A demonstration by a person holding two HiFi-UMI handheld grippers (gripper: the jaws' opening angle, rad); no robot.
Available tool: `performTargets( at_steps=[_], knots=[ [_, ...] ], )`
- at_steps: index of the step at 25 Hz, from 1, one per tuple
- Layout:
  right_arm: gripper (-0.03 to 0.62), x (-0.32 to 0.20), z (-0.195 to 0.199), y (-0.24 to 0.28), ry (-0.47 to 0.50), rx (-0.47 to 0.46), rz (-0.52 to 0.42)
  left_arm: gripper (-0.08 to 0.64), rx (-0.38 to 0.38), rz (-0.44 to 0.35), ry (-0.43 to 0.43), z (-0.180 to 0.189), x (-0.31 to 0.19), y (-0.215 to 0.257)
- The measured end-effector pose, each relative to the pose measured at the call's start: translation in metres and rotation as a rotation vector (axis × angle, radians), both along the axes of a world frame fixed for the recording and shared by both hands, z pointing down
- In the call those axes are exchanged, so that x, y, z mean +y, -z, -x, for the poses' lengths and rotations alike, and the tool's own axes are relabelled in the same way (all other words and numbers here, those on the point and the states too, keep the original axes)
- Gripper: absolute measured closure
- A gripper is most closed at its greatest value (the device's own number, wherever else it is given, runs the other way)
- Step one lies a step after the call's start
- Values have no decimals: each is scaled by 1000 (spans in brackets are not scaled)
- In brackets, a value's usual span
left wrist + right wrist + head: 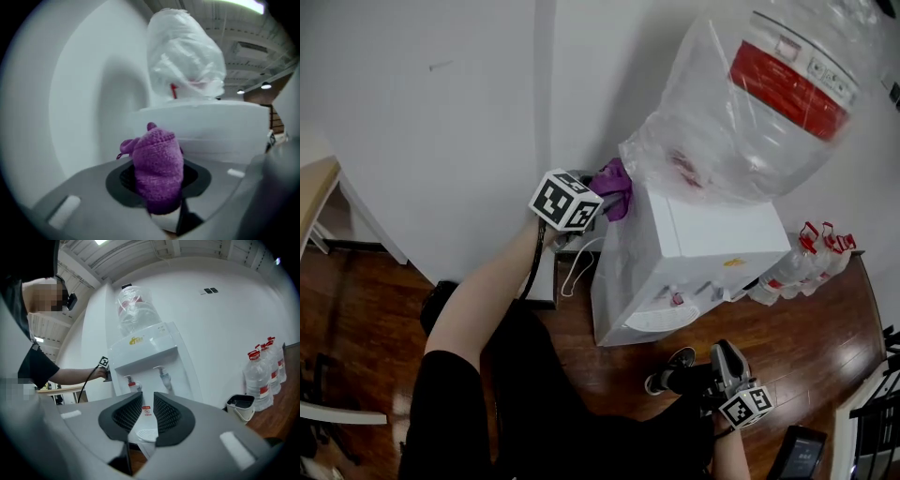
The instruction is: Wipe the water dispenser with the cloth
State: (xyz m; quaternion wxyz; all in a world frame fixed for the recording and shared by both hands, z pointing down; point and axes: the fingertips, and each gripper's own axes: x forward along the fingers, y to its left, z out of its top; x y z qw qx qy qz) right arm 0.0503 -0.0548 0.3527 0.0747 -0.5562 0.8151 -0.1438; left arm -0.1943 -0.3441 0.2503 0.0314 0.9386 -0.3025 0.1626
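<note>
- Head view has the left gripper (605, 201) up at the top left edge of the white box-shaped water dispenser (694, 248). It's clamped on a purple knitted cloth (614, 190) that bunches out past its jaws.
- Left gripper view backs that up. The cloth (158, 164) is squeezed between the two dark pads with most of it poking out in front. The dispenser's top edge sits right behind it, and the clear water bottle wrapped in a plastic bag (185, 56) is above and ahead.
- Can't honestly say whether the cloth is pressed on the dispenser or just beside it. Looks like contact or very nearly.
- Right gripper (143, 401) hangs well away from the dispenser, facing its front. There's only a narrow gap between its jaws and nothing in them. The two small taps (162, 375) are straight ahead past the tips.
- So I'd call this the actual wiping step, working the upper left side near the top. No idea from this how much of the surface is already done.
- Next move, my guess:
  - hold the squeeze on the cloth so it doesn't slip out
  - push the loose end flat on the panel and drag it along
  - only the fabric should touch, not the hard jaw tips
  - watch the plastic bag just ahead, it looks easy to snag
</note>
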Motion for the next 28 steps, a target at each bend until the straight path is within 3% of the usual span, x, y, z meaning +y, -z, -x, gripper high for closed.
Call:
performTargets(
  at_steps=[3, 5, 8, 12, 15, 18, 24, 28],
  knots=[
    [515, 3, 6, 0, 12, 3, 2, 399, -14, 21, 87, 2, -36, -2],
    [515, 5, 5, 0, 11, 2, 4, 399, -10, 17, 61, 0, -25, -1],
    [515, 6, 0, -3, 4, -3, 15, 399, -32, -28, -94, -15, 45, -5],
    [517, 0, 3, -10, 13, -3, 29, 397, -82, -105, -317, -40, 178, -20],
    [517, -4, 17, -14, 44, 8, 33, 397, -93, -104, -407, -48, 231, -35],
    [517, -5, 32, -15, 74, 14, 34, 396, -136, -81, -358, -44, 193, -50],
    [517, 2, 42, -16, 87, 26, 47, 393, -206, 15, -65, -13, 28, -59],
    [517, 7, 35, -19, 68, 18, 66, 393, -250, 48, 46, -6, -43, -77]
  ],
)
